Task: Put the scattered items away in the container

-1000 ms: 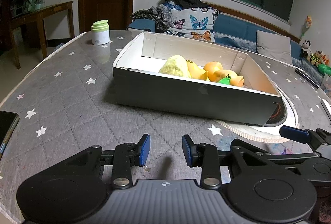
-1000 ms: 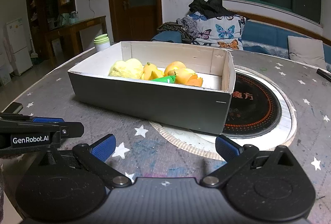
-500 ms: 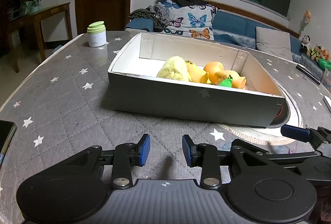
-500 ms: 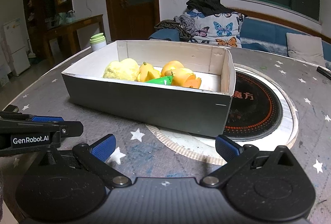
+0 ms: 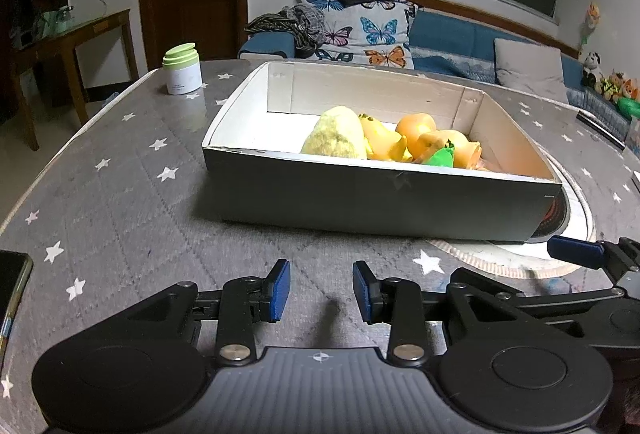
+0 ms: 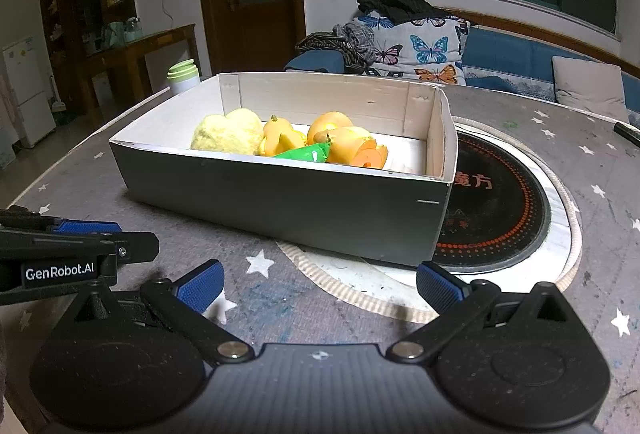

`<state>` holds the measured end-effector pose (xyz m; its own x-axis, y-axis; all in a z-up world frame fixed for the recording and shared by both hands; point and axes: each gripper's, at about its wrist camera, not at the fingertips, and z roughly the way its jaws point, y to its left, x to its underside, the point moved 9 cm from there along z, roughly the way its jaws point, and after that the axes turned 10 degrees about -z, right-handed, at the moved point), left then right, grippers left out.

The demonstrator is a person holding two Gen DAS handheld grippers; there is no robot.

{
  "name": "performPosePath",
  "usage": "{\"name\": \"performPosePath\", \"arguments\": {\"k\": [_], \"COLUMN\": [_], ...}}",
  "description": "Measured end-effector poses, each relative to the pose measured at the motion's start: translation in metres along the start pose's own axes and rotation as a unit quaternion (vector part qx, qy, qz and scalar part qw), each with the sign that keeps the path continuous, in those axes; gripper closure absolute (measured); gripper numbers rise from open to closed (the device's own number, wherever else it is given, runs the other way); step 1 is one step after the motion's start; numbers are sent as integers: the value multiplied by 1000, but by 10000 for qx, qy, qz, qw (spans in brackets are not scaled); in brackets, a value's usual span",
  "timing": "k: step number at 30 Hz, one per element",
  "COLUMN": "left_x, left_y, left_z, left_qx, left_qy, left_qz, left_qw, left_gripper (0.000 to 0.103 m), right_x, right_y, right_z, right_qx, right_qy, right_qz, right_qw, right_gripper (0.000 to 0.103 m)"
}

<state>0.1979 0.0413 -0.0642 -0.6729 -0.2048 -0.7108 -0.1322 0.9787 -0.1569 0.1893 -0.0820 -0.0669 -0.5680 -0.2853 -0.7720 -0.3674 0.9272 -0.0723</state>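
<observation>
A grey box with white inner walls point(image 5: 376, 197) point(image 6: 280, 201) stands on the star-patterned table. Inside lie a pale yellow plush point(image 5: 336, 137) point(image 6: 228, 133), yellow and orange toys point(image 5: 416, 133) point(image 6: 348, 145) and a green piece point(image 5: 440, 156) point(image 6: 306, 153). My left gripper point(image 5: 320, 288) is in front of the box, its jaws a small gap apart and empty. My right gripper point(image 6: 318, 284) is wide open and empty, in front of the box's right end. Each gripper shows at the edge of the other's view.
A white jar with a green lid point(image 5: 182, 69) point(image 6: 183, 75) stands at the table's far left. A phone point(image 5: 12, 282) lies at the left edge. A round induction hob point(image 6: 500, 209) sits under the box's right end. A sofa with cushions stands behind.
Both grippers have risen slightly, so the box sits a little lower in both views. The jaws have not changed.
</observation>
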Motion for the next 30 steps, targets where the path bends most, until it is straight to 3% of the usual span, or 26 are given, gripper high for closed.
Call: {"name": "performPosePath", "arguments": {"k": [30], "left_x": [-15], "left_y": [-10], "left_z": [21], "left_qx": [-73], "left_qy": [33], "left_qz": [324], "left_qw": [9994], "left_gripper": [68], "right_x": [-5], "right_y": [-13], "right_z": [18], "right_qx": [273], "right_qy": [257], "right_qz": [162], "right_qw": [9992], "right_gripper": [0]}}
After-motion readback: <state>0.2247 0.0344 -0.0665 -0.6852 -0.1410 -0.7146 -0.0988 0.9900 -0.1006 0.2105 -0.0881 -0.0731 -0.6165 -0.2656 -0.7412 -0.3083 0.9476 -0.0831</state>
